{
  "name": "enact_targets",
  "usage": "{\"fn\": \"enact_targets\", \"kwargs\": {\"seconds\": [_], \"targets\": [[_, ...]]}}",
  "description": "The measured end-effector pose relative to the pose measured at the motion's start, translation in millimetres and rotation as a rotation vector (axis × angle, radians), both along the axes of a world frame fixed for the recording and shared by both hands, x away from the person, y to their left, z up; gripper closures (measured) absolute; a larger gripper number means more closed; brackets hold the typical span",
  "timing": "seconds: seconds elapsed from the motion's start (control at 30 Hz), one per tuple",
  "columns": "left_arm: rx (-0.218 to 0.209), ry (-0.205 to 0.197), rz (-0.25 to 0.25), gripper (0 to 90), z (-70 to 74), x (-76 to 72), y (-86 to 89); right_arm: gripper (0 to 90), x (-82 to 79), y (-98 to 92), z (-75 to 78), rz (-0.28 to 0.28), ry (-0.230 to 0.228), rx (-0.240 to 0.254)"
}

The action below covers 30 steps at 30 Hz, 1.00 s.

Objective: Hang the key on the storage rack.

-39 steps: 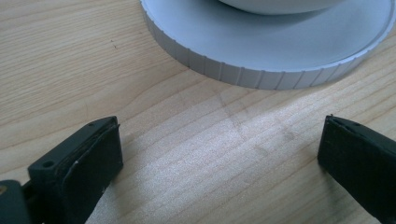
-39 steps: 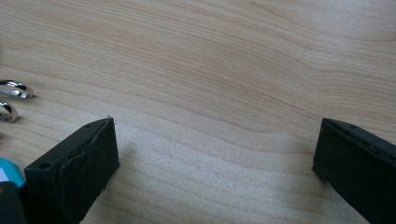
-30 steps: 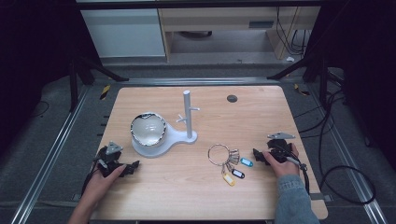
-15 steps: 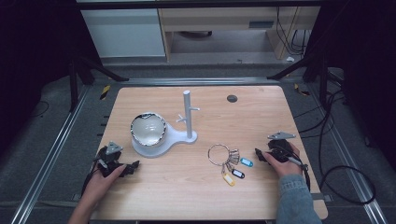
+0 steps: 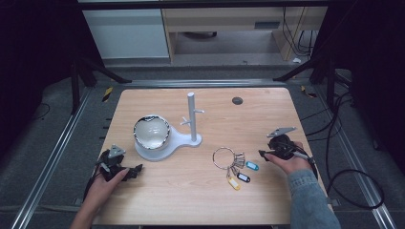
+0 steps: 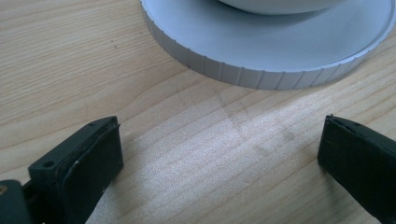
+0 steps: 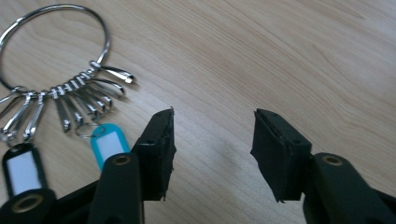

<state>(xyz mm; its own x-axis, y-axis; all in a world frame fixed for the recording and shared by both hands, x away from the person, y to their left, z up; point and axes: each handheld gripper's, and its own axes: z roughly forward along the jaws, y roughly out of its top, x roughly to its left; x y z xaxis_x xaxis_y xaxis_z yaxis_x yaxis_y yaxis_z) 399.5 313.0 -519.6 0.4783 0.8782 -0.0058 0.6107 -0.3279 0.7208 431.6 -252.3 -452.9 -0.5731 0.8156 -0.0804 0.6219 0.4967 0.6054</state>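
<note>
Nearby, a key ring (image 5: 224,158) with silver clips, blue, black, yellow tags; both grippers' jaws spread, empty.

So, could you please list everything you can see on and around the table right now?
Light wooden table: one, centre of the high view.
White plastic stand with a round ribbed base and an upright pegged post: one, left of the table's middle.
Shiny round bowl: one, silvery, on the stand's base.
Large metal key ring with clips: one, silver, right of centre.
Plastic key tags: three, blue, black and yellow, hanging off the ring.
Small dark round disc: one, far right part of the table.
Left gripper: black, open, near left edge, close to the stand's base.
Right gripper: black, open, beside the blue tag.
Hands: two, one on each gripper; denim sleeve on the right.
</note>
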Motion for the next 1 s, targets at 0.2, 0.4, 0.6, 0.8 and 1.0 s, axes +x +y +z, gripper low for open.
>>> {"fn": "enact_targets", "kwargs": {"seconds": [0.2, 0.4, 0.6, 0.8, 1.0], "targets": [[0.000, 0.000, 0.000, 0.0, 0.0, -0.1, 0.0, 54.8, 6.0, 16.5, 14.2, 0.093, 0.070, -0.088], [0.002, 0.001, 0.000, 0.0, 0.1, -0.3, 0.1, 65.6, 12.5, 39.2, 18.6, 0.199, 0.159, -0.171], [0.002, 0.001, 0.000, 0.0, 0.1, -0.3, 0.1, 76.3, 18.9, 54.6, 21.6, 0.274, 0.178, -0.206], [0.002, 0.001, 0.000, 0.0, 0.1, -0.3, 0.1, 77.5, 34.5, 75.7, 17.1, 0.364, 0.209, -0.260], [0.001, 0.001, 0.000, 0.0, 0.1, -0.3, 0.1, 77.1, 47.5, 93.8, 11.1, 0.433, 0.225, -0.329]]}}
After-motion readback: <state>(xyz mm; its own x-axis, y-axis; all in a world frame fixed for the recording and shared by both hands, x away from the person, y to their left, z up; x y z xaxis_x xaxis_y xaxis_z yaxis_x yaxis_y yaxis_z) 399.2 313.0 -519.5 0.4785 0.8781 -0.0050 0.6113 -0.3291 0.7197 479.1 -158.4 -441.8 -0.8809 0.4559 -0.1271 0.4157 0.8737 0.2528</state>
